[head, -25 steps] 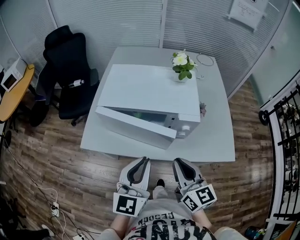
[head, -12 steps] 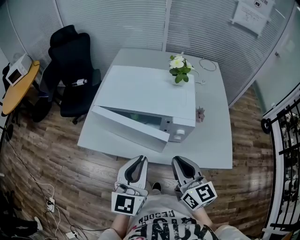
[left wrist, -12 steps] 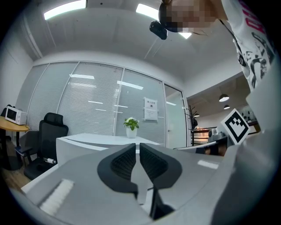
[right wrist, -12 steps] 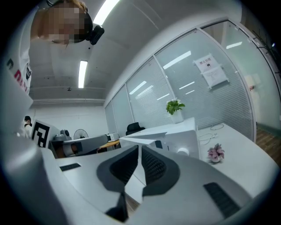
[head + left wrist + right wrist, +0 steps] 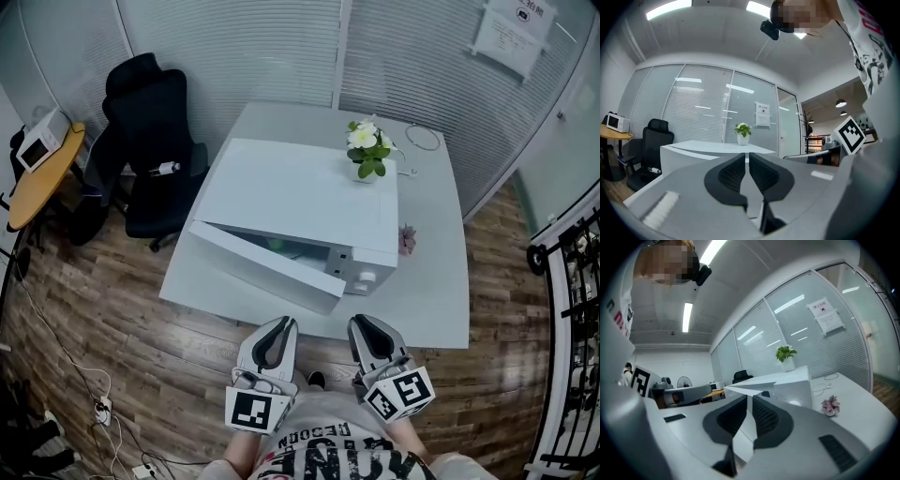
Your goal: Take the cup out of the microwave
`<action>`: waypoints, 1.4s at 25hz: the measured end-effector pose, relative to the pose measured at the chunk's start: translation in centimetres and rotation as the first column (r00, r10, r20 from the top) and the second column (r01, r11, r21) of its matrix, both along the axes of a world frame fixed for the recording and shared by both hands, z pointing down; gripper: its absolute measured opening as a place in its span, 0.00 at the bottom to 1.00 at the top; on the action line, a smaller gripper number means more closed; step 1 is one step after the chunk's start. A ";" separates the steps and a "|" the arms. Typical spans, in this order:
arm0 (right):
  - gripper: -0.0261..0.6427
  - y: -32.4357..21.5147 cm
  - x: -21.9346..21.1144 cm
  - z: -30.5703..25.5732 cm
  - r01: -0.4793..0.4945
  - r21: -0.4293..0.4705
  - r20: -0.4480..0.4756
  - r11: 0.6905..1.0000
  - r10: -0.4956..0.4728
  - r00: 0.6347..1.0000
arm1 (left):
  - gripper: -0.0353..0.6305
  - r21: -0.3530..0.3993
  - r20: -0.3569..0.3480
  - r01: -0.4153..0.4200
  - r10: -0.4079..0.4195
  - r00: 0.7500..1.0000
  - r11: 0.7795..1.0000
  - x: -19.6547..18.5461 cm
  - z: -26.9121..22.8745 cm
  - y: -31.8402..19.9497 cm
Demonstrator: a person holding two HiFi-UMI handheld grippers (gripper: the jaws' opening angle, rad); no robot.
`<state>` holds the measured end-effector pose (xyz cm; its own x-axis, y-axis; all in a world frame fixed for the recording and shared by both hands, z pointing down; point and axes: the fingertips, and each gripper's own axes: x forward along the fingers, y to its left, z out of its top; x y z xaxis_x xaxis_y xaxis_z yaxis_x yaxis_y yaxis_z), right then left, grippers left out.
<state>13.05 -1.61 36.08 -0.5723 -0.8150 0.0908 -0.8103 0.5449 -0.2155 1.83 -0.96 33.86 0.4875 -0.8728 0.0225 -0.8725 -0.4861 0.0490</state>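
- The white microwave (image 5: 300,187) stood on a white table (image 5: 431,281), its door (image 5: 267,270) hinged at the left and swung partly open toward the near side.
- Through the gap behind the door, a small greenish shape (image 5: 277,246) showed inside the cavity; whether it was the cup could not be told.
- The left gripper (image 5: 283,324) hovered near the table's near edge, pointed at the microwave, its jaws pressed together on nothing.
- The right gripper (image 5: 360,322) hung just beside it on the right, jaws likewise pressed together and empty; neither gripper touched the microwave.
- A potted plant with white flowers (image 5: 367,150) sat on the microwave's far right corner.
- A small pink flower (image 5: 406,239) lay on the table just right of the microwave, and a coiled cable (image 5: 424,138) lay at the far right.
- A black office chair (image 5: 155,141) stood left of the table.
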 end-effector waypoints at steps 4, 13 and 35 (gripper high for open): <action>0.08 -0.9 -0.4 -0.2 0.004 0.007 -0.007 1.000 -0.004 1.000 | 0.09 -0.015 0.008 -0.011 0.011 1.000 1.000 -0.5 -0.1 -1.1; 0.22 -2.3 -1.2 2.5 0.054 -0.055 -0.008 0.997 -0.055 0.998 | 0.09 -0.034 0.013 -0.031 0.031 0.999 0.999 -0.9 0.0 -1.6; 0.25 -6.0 -2.8 5.2 0.099 -0.044 -0.082 0.994 -0.103 0.991 | 0.09 -0.004 0.004 0.039 -0.039 0.999 0.999 -1.9 -1.1 0.1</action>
<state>10.25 -7.62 41.29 -0.6404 -0.7482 0.1734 -0.7677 0.6172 -0.1722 -0.03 -0.83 32.79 0.4528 -0.8912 0.0279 -0.8911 -0.4513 0.0478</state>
